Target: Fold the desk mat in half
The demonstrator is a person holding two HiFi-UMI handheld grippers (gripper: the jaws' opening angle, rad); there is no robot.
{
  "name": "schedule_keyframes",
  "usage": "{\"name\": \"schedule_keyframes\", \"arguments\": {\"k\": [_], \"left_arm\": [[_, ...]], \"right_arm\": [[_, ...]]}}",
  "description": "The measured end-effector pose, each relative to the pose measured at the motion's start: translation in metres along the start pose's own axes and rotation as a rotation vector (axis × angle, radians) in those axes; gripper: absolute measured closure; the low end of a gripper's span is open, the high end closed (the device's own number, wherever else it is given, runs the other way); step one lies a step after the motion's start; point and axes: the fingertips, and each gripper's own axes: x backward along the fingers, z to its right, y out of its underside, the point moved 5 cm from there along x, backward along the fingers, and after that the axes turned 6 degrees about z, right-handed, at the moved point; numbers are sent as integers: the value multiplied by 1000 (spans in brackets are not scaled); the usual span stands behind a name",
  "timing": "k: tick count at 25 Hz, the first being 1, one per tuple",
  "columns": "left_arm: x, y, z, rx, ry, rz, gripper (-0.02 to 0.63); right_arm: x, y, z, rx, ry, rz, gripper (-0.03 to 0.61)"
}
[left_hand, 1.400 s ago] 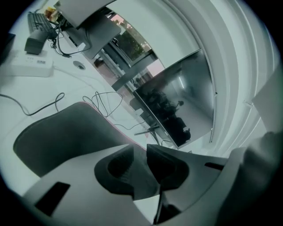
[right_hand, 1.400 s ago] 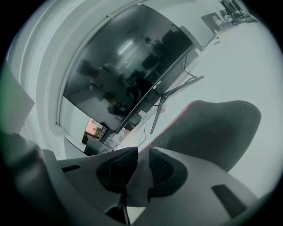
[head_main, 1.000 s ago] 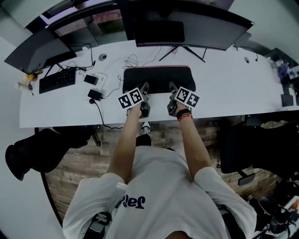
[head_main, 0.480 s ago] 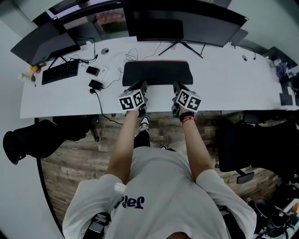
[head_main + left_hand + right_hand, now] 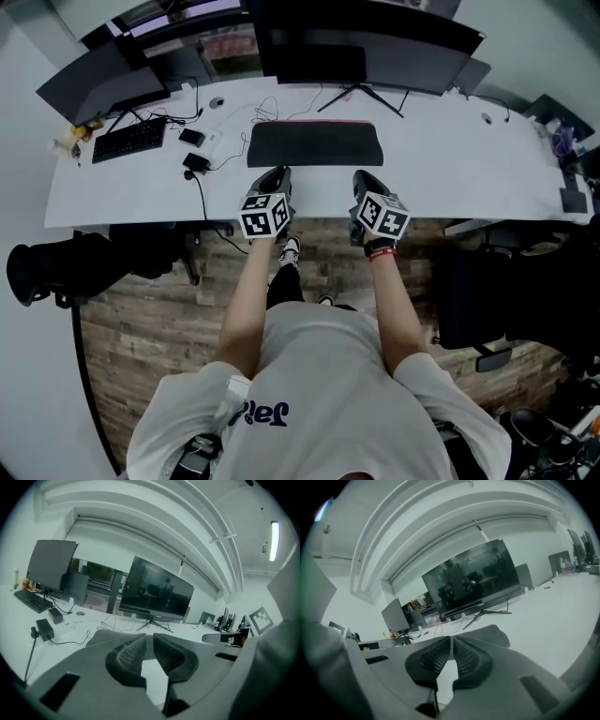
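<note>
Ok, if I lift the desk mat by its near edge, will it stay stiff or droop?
It will probably droop: the desk mat looks thin and lies flat against the desk, with rounded corners. It is likely light for its size, being so thin. Its matte surface suggests it should grip rather than slide when pinched.

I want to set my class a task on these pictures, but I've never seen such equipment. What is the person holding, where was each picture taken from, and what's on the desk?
A person holds a two-jaw tool in each hand: the left gripper and right gripper. The patterned cubes are part of them. The top-down picture comes from a camera on the person's head; the other two come from cameras riding on each gripper, looking along its jaws. On the desk lie a desk mat, a keyboard and cables, with monitors behind. Both grippers hover over the desk's near edge, jaws together, holding nothing.
</note>
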Motion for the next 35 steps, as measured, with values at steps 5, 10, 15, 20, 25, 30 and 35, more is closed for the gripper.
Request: {"name": "schedule_keyframes", "arguments": {"k": [5, 10, 15, 20, 25, 30, 35], "left_arm": [[25, -7, 17, -63, -19, 44, 569], [53, -11, 34, -123, -42, 95, 585], [69, -11, 57, -152, -34, 134, 592], [80, -8, 65, -179, -39, 144, 594], [89, -3, 68, -199, -44, 143, 594], [92, 8, 69, -173, -41, 131, 594], [91, 22, 65, -146, -50, 103, 594]], "right_arm": [[26, -8, -4, 16, -12, 45, 554], [52, -7, -17, 153, -10, 65, 560], [77, -13, -27, 219, -32, 98, 563], [95, -18, -25, 228, -36, 127, 563], [109, -17, -21, 252, -26, 144, 563], [115, -13, -17, 250, -31, 148, 563], [116, -8, -10, 238, -28, 144, 563]]}}
